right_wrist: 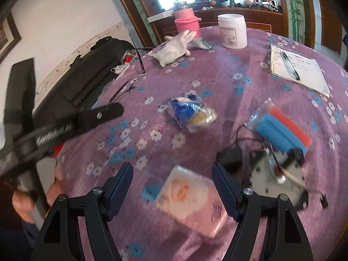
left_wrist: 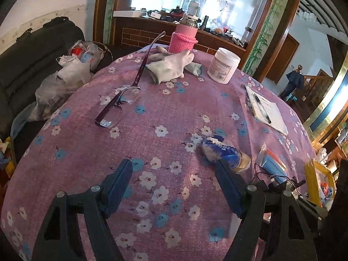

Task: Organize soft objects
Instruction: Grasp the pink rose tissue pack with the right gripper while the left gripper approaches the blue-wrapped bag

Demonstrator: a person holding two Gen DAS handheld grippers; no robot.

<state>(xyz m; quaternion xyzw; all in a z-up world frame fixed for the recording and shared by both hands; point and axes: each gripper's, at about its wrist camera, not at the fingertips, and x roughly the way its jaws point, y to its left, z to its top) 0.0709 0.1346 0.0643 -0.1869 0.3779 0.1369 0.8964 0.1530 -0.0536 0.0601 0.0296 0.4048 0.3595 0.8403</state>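
Open floral cloth on the worktop (left_wrist: pixel 174 113) ahead of the left fingers (left_wrist: pixel 121 180), nothing between them. Glasses (left_wrist: pixel 121 100) lie ahead to their left, one arm sticking up. A blue wrapped packet (left_wrist: pixel 224 152) sits just beyond their right tip. Far ahead, a white glove (left_wrist: pixel 174 67), pink bottle (left_wrist: pixel 183 39) and white jar (left_wrist: pixel 223 65) crowd the back edge. Between the right fingers (right_wrist: pixel 224 193) lies a pink tissue pack (right_wrist: pixel 191 200), not touching; a wired gadget (right_wrist: pixel 276 169) crowds their right side.
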